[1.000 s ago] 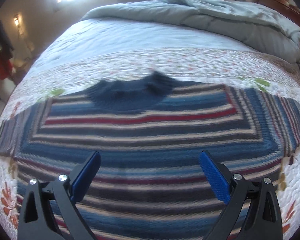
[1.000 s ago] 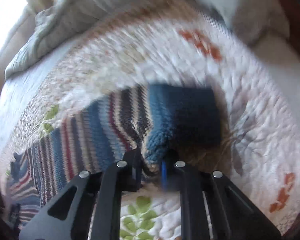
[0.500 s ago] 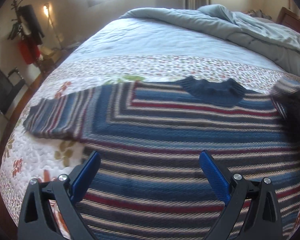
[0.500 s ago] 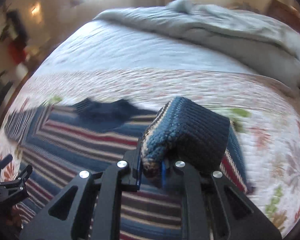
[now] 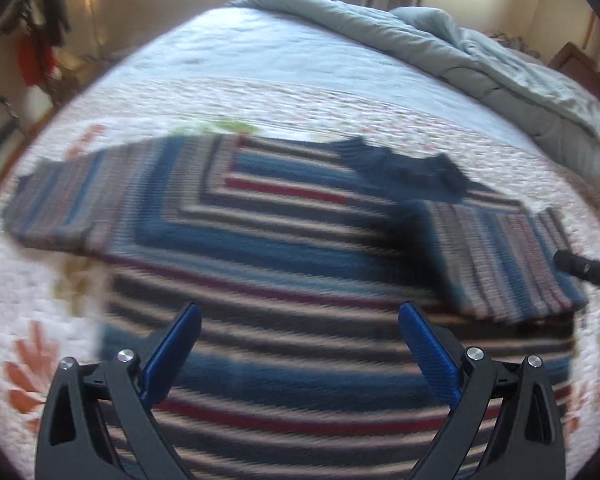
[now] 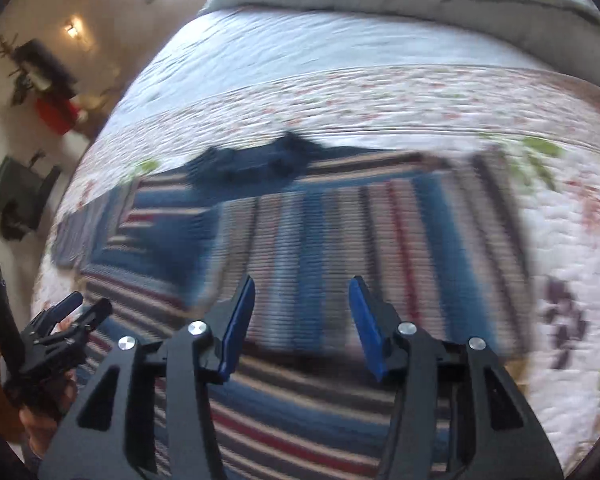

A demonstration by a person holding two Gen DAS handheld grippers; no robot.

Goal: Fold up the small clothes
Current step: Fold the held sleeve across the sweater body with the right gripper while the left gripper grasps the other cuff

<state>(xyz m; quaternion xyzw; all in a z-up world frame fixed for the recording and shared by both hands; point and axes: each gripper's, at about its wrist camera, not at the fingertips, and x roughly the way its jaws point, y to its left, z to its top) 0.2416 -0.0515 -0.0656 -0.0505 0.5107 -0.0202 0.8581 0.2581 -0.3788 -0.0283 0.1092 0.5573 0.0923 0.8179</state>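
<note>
Sweater (image 5: 284, 264) flat on bed (image 5: 300, 64); right sleeve (image 5: 500, 256) folded over its front; blanket (image 5: 480, 52) behind, w/ left sleeve (image 5: 68, 208) out sideways.

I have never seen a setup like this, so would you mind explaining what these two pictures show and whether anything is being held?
A person holds a two-finger gripper in each hand; a fisheye camera on each looks along its blue-padded fingers. One picture is from the left gripper, the other from the right gripper. Below lies a striped sweater on a flowered quilt, its right sleeve folded across the body. The right jaws have just been opening and hold nothing; the left is open and empty too.
</note>
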